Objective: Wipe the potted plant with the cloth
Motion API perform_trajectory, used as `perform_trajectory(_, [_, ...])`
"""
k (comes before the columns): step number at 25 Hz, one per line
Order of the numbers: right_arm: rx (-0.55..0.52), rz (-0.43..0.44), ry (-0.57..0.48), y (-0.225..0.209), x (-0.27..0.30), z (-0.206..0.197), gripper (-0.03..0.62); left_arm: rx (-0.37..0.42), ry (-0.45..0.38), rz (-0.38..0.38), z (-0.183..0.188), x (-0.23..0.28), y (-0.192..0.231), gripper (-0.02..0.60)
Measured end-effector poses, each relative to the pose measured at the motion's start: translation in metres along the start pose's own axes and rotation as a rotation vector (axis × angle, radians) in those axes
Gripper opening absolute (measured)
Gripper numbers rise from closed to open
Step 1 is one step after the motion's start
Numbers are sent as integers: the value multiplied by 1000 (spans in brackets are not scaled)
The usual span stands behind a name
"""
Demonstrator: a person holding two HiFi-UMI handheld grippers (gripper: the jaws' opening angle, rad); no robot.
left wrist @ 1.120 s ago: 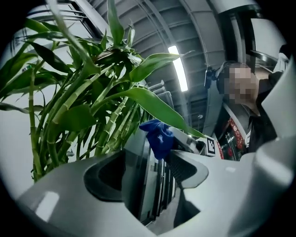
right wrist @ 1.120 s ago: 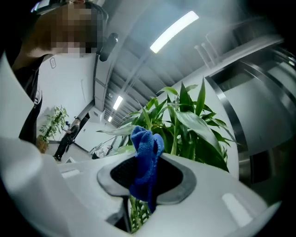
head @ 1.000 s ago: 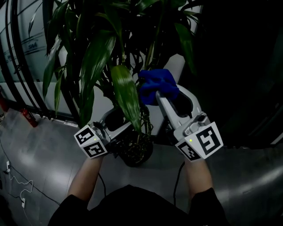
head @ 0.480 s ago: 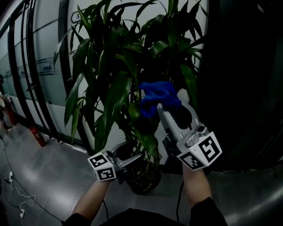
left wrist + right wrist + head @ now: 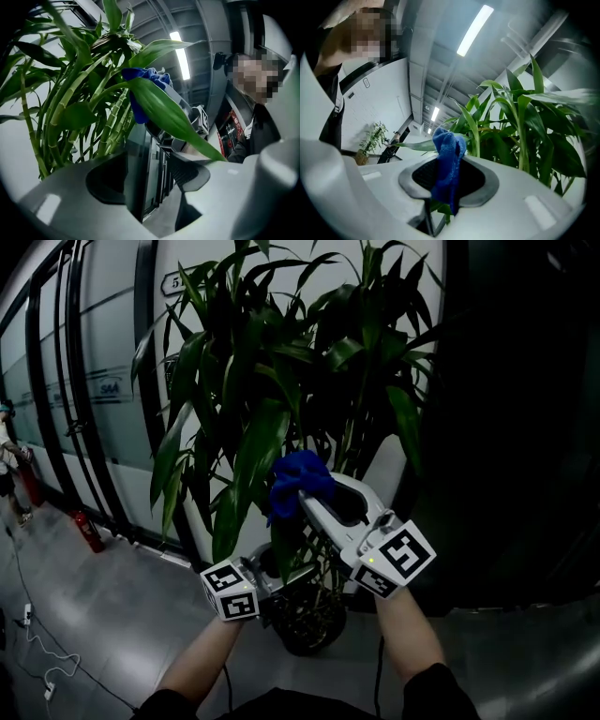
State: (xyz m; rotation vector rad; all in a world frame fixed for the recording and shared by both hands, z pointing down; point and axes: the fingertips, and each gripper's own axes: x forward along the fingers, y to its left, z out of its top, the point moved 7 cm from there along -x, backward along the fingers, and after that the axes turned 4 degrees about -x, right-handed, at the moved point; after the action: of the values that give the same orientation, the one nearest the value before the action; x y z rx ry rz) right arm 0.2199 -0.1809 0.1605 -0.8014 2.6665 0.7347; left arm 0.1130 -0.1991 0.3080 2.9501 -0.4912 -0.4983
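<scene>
The potted plant (image 5: 281,362) has long green leaves and stands in a dark pot (image 5: 305,629) on the floor. My right gripper (image 5: 305,491) is shut on a blue cloth (image 5: 295,479), which is bunched against a broad hanging leaf (image 5: 258,456). In the right gripper view the cloth (image 5: 447,159) hangs between the pads. My left gripper (image 5: 286,570) sits low beside the stems above the pot. Its jaws have just been closing a little and stand open (image 5: 147,176). The leaf (image 5: 168,112) crosses above them with its tip over the right jaw, and nothing is pinched.
A glass wall with black frames (image 5: 94,381) runs behind the plant. A red fire extinguisher (image 5: 89,532) stands at its foot and a cable (image 5: 37,652) lies on the grey floor. A dark wall (image 5: 525,427) fills the right. Another potted plant (image 5: 370,140) stands far off.
The head view has tilted up to show more of the plant. My right gripper has carried the cloth left onto the broad leaf. The left gripper has stayed low by the pot.
</scene>
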Motion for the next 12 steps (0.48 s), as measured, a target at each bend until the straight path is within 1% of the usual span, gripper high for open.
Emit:
perform_trajectory(2, [-14,6,28,5,-1,-4,112,21,17,15,0,-3,-3,275])
perform_trajectory(5, [-60,13,72,12,-2,-10,112,88,68,22,-1,-9,-10,275])
perform_trajectory(7, [-87,20,96,16,-4,-12,112,131,98,14,-3,-12,-14,275])
perform_trajectory(10, [-109,43,135,25,-6,-15,112,197,121,-8,-6,-13,-20,276])
perform_trajectory(12, [-123,56,160,30,-7,-16,112,232,129,-18,-4,-12,-23,297])
